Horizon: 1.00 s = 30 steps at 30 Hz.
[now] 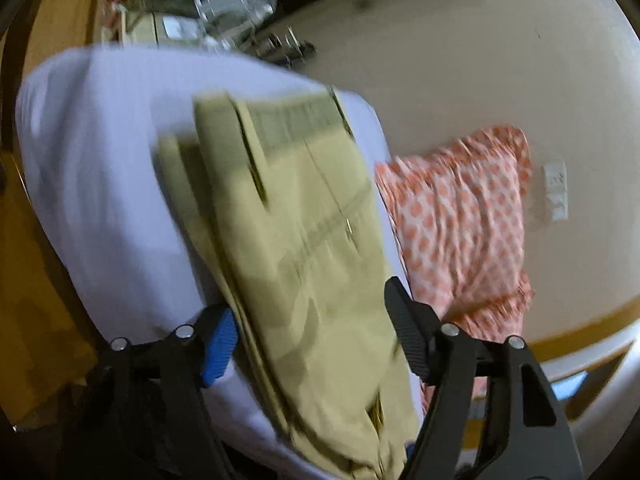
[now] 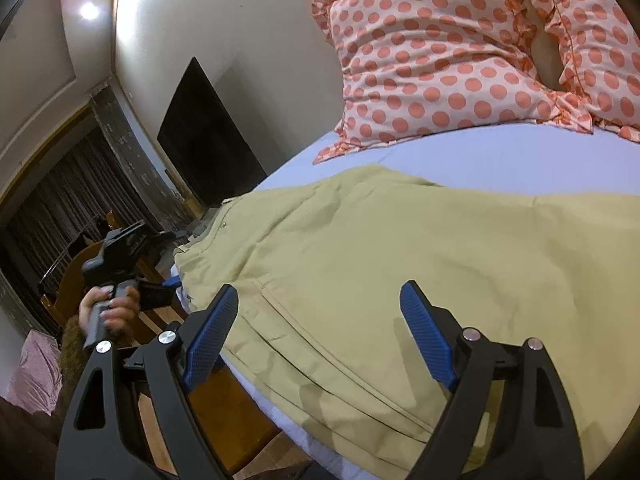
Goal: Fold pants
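Khaki pants (image 1: pixel 304 248) lie folded lengthwise on a bed with a pale lilac sheet (image 1: pixel 100 168), waistband at the far end. In the left wrist view my left gripper (image 1: pixel 312 336) is open, its jaws wide apart either side of the pants' near part. In the right wrist view the pants (image 2: pixel 380 264) spread across the sheet (image 2: pixel 500 160). My right gripper (image 2: pixel 320 320) is open and empty just above the pants' edge near the bed side. The left gripper (image 2: pixel 160 284) shows at the left, held by a hand at the waistband end.
A pink polka-dot pillow (image 2: pixel 460 52) lies at the head of the bed; it also shows in the left wrist view (image 1: pixel 460 220). A black TV (image 2: pixel 208 136) hangs on the wall. A wooden bed frame (image 2: pixel 208 400) runs below the mattress. Clutter (image 1: pixel 240 20) sits beyond the bed.
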Motion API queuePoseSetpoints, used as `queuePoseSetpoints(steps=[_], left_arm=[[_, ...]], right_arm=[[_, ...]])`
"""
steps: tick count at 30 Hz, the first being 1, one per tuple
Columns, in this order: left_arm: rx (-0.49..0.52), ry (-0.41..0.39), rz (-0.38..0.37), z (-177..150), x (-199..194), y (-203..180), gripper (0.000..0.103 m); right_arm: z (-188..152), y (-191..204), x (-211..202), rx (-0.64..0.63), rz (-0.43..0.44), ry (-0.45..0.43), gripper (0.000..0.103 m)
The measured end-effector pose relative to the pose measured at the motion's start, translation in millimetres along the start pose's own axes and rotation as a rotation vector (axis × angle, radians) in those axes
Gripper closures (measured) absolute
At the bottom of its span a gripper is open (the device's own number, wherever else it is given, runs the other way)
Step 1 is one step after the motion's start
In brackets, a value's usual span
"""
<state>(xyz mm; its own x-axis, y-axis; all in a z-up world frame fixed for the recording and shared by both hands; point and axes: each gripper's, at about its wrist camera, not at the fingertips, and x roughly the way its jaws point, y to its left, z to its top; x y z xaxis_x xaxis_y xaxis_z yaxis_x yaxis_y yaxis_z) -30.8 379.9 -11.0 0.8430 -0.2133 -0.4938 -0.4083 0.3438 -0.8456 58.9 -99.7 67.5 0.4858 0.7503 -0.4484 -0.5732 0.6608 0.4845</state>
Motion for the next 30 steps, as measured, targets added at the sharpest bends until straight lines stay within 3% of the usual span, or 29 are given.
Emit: queuePoseSetpoints(steps=[1, 3, 4, 6, 9, 14, 15, 17, 18, 21, 22, 25, 28, 30], left_arm=[[0.016, -0.024, 0.038, 8, 3, -2, 0.045], [0.044, -0.043, 0.114, 15, 10, -6, 0.069], [0.074, -0.051, 0.161, 15, 14, -11, 0.092], [0.215, -0.094, 0.261, 6, 15, -38, 0.094], [0.44, -0.162, 0.324, -14, 10, -92, 0.095], [0.921, -0.156, 0.242, -113, 26, -226, 0.095], [1.051, -0.134, 0.191, -152, 33, -255, 0.095], [1.211, -0.081, 0.106, -210, 43, -285, 0.095], [1.321, -0.026, 0.039, -255, 52, -297, 0.094], [1.501, 0.14, -0.046, -342, 77, -294, 0.094], [1.568, 0.227, -0.051, -374, 91, -281, 0.094], [1.644, 0.374, -0.018, -418, 122, -244, 0.093], [1.712, 0.295, -0.021, -429, 112, -230, 0.089], [1.704, 0.295, -0.07, -424, 93, -228, 0.08]], right_arm=[[0, 0, -2, -0.002, 0.001, -0.006, 0.018], [0, -3, -7, 0.003, 0.0, -0.018, 0.018], [0, -6, -11, 0.007, -0.002, -0.023, 0.018], [1, -11, -20, 0.014, -0.013, -0.043, 0.018], [4, -26, -41, 0.033, -0.056, -0.096, 0.018], [5, -68, -99, 0.127, -0.17, -0.221, 0.018], [4, -75, -108, 0.147, -0.189, -0.242, 0.018], [0, -96, -137, 0.21, -0.249, -0.3, 0.018], [-1, -102, -146, 0.231, -0.269, -0.317, 0.018], [-11, -126, -174, 0.314, -0.321, -0.356, 0.018], [-14, -136, -181, 0.35, -0.317, -0.354, 0.018], [-19, -154, -183, 0.415, -0.296, -0.304, 0.018], [-19, -161, -164, 0.421, -0.282, -0.204, 0.018], [-19, -165, -149, 0.429, -0.261, -0.145, 0.021]])
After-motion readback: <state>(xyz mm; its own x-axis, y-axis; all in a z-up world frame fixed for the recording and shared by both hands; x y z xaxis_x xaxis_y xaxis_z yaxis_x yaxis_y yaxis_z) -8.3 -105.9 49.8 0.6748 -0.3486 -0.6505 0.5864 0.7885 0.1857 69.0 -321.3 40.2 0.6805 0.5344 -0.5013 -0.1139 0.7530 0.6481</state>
